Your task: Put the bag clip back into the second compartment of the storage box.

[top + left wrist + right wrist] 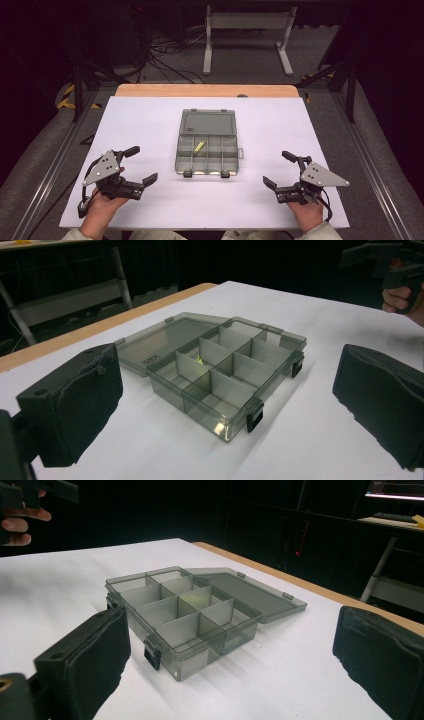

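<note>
Left claw: released, its two black padded jaws spread wide and nothing between them; held in the person's left hand low over the counter, a grey three-cornered plate on top.
Right claw: released too, jaws wide apart and holding nothing; held in the person's right hand, with the same grey plate on top.
Box: a smoky-grey translucent plastic organiser box lies on the counter between the two claws and ahead of both, well apart from each. In the left claw's view the box sits ahead, framed by the jaws; in the right claw's view the box does the same.
Lid: the flat hinged lid lies fully open on the box's far side from the claws.
Latches: two black latches on the box wall nearest the claws.
Contents: dividers split the box into small compartments; a small yellow-green piece lies in one of the far-row compartments.
Counter: a white-topped counter with a wooden strip along its far edge.
</note>
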A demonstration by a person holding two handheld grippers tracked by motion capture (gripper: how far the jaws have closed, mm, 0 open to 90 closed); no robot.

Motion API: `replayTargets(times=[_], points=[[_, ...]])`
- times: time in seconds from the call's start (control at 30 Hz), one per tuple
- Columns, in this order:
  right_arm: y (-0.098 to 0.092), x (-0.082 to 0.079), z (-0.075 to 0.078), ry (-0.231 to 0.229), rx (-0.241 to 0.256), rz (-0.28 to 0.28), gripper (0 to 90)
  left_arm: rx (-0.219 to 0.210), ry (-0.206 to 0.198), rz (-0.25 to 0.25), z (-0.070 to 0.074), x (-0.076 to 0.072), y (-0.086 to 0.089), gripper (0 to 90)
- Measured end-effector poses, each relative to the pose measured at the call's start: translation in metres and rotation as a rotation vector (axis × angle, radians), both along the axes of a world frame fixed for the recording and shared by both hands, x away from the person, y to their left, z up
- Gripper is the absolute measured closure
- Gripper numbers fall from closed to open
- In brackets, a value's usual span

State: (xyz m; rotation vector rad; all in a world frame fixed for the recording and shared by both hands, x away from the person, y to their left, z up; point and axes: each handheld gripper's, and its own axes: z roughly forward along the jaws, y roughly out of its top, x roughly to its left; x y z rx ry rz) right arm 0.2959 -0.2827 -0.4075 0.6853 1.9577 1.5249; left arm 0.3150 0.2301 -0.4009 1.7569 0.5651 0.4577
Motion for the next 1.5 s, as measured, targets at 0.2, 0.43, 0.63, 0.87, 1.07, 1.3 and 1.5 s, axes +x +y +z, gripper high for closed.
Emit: replayTargets(times=[0.2, 0.43, 0.63, 0.87, 1.07, 1.3, 1.5], points=[[-0.001, -0.001, -0.001, -0.004, 0.013, 0.001, 1.6, -0.003, -0.001, 0.019, -0.013, -0.001, 0.008, 0.2], [-0.003, -0.003, -0.002, -0.018, 0.025, 0.005, 0.3, -0.016, -0.021, 0.029, -0.028, -0.005, 0.014, 0.9], [-0.003, -0.004, -0.005, -0.025, 0.034, 0.015, 0.3, -0.039, -0.038, 0.028, -0.044, -0.009, 0.017, 1.0], [-0.005, -0.005, -0.006, -0.028, 0.047, 0.015, 0.3, -0.077, -0.037, 0.04, -0.062, -0.01, 0.014, 0.9], [-0.006, -0.005, -0.008, -0.026, 0.05, 0.009, 0.3, -0.08, -0.027, 0.053, -0.066, -0.007, 0.013, 0.8], [-0.006, -0.003, -0.009, -0.022, 0.043, 0.008, 0.3, -0.075, -0.045, 0.07, -0.064, -0.007, 0.013, 0.9], [-0.005, -0.002, -0.009, -0.015, 0.047, 0.01, 0.3, -0.092, -0.038, 0.092, -0.063, -0.007, 0.015, 0.9]])
